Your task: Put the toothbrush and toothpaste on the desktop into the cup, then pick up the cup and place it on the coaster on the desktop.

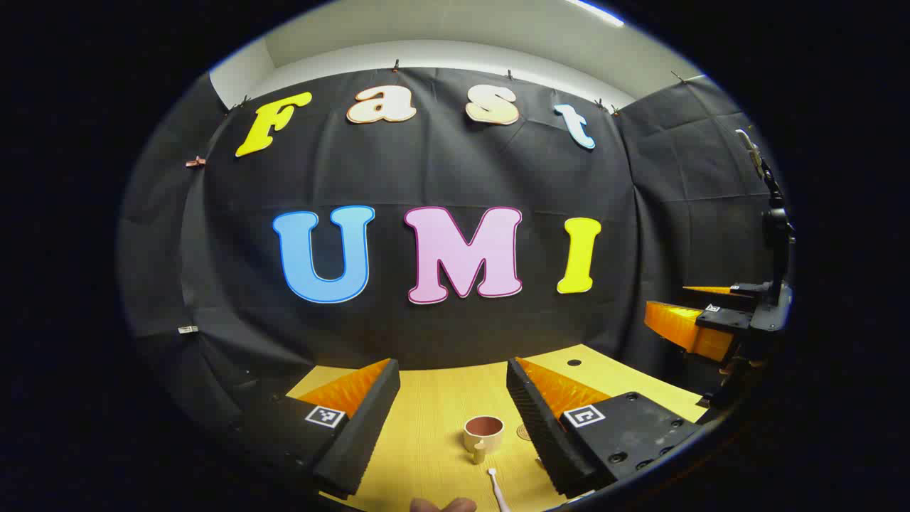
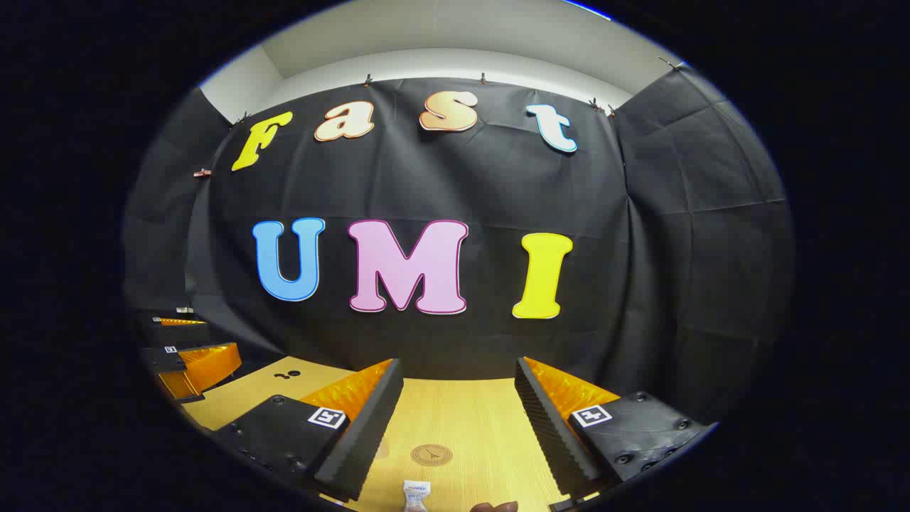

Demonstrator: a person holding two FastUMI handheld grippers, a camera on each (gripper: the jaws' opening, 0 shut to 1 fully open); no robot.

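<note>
- The pale yellow wood-grain desktop runs from your grippers to the foot of the black cloth wall, and it carries every item of the task.
- Your left gripper hangs above the desktop with its two fingers spread wide and nothing between them; in the right gripper view it sits at the far left edge, held well apart from the other.
- Your right gripper is likewise wide open and holds nothing; in the left gripper view it shows at the far right edge, raised off the desktop.
- The small cream-coloured ceramic cup with a brown inside stands upright on the desktop between your left gripper's fingers but clear of both; what shows of its inside looks bare, though you cannot see its bottom.
- The round tan coaster with a dark ring and centre mark lies flat on the desktop between your right gripper's fingers; in the left gripper view its edge peeps out just beside the cup, apart from it, with nothing on it.
- The white toothpaste tube lies on the desktop near the bottom edge of the right gripper view, just short of the coaster.
- The white toothbrush lies on the desktop just on your side of the cup, its head pointing toward it.
- A fingertip shows at the bottom rim of the left gripper view.
</note>
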